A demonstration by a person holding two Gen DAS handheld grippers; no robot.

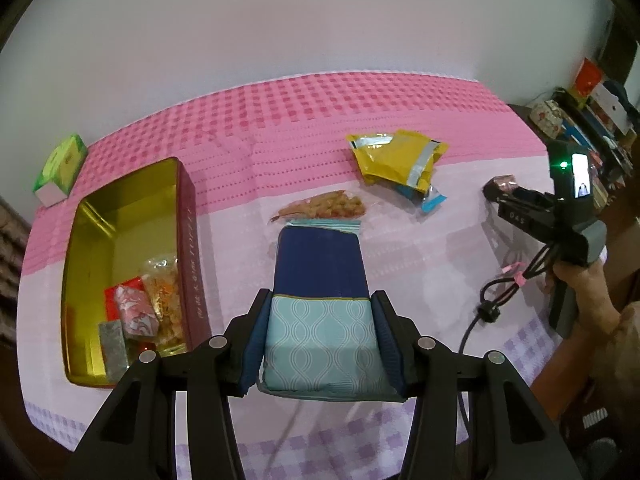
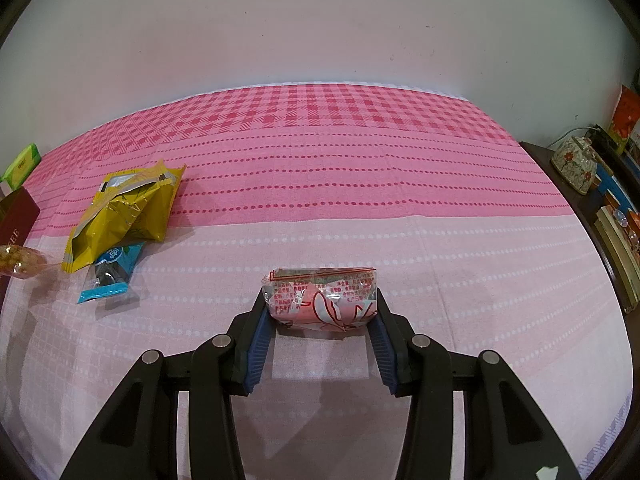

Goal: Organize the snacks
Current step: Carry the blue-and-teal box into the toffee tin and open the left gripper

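Left gripper [image 1: 322,344]: clamped on a navy-and-teal snack pack [image 1: 322,300], held above the tablecloth [image 1: 280,128].
Right gripper [image 2: 320,320]: pads pinch a pink-and-white wrapped snack [image 2: 320,300] just over the cloth.
Tin box [image 1: 80,240]: left of the held pack, open, gold inside; wrapped snacks lie at its near end.
Clear bag of fried snacks [image 1: 324,206]: beyond the pack.
Yellow bags [image 1: 394,156]: farther right, over a blue packet [image 1: 432,200].
Green box [image 1: 60,168]: far left corner.
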